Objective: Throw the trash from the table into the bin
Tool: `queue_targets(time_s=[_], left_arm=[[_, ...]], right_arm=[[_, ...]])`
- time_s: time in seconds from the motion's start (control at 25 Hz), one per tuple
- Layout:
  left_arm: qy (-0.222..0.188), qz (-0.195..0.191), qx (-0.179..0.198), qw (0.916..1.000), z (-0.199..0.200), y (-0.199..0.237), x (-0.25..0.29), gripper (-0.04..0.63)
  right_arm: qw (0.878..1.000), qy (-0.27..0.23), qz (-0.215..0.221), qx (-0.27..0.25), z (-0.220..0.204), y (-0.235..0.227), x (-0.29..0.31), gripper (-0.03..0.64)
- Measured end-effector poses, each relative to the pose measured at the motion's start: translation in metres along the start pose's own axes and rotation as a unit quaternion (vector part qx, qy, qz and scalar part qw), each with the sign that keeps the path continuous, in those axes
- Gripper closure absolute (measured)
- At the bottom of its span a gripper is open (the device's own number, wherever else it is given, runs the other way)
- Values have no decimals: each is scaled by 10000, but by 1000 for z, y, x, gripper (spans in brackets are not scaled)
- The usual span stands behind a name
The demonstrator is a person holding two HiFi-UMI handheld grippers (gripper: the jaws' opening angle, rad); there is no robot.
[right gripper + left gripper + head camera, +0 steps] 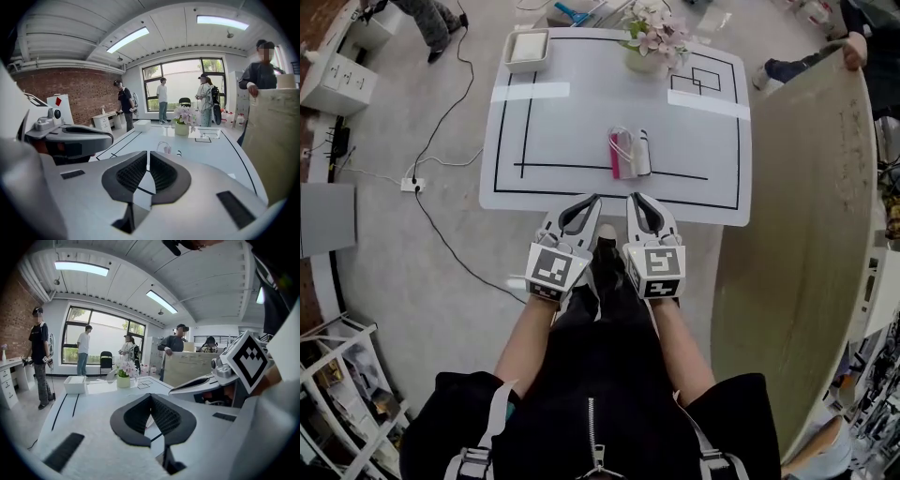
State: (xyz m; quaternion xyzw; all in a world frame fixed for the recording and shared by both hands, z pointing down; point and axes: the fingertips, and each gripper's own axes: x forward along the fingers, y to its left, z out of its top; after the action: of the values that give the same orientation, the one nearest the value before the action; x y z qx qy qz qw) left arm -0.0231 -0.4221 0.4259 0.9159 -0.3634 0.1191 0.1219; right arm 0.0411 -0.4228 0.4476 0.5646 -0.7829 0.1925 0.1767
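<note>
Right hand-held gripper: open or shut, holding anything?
Shut, empty: the right hand-held gripper shows jaws meeting at their tips in its own view, nothing between them.

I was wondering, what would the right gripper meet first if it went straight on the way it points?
Probably the trash lying just ahead of the right gripper on the table; tilted downward, it might touch the table just short of it.

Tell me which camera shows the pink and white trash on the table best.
The head view: the pink and white trash lies whole on the table, seen from above. The right gripper view shows it small and far; in the left gripper view the jaws of that hand-held gripper mostly hide it.
</note>
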Motion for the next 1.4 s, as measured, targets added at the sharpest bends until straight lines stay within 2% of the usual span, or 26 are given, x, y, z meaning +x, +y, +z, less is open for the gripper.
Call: queue_targets(time_s=[0.32, 0.48, 0.6, 0.72, 0.96, 1.4], left_arm=[[210, 133, -310, 9992, -14, 18, 5, 591], [333, 131, -307, 9989, -25, 18, 6, 591], [369, 65, -126, 9992, -35, 19, 5, 591], [448, 152, -290, 9985, -37, 20, 3, 591], [582, 289, -370, 9972, -44, 26, 0, 591], [751, 426, -396, 9955, -55, 36, 1, 591]], right_arm=[[9996, 258, 99, -1, -15, -17, 41, 600], [9998, 208, -11, 31, -14, -27, 55, 485], [9997, 198, -137, 55, -16, -35, 64, 390], [9993, 252, -255, 59, -20, -42, 74, 347], [9983, 360, -442, 94, -32, -58, 92, 337], [9943, 919, -528, 79, -70, -76, 125, 337]])
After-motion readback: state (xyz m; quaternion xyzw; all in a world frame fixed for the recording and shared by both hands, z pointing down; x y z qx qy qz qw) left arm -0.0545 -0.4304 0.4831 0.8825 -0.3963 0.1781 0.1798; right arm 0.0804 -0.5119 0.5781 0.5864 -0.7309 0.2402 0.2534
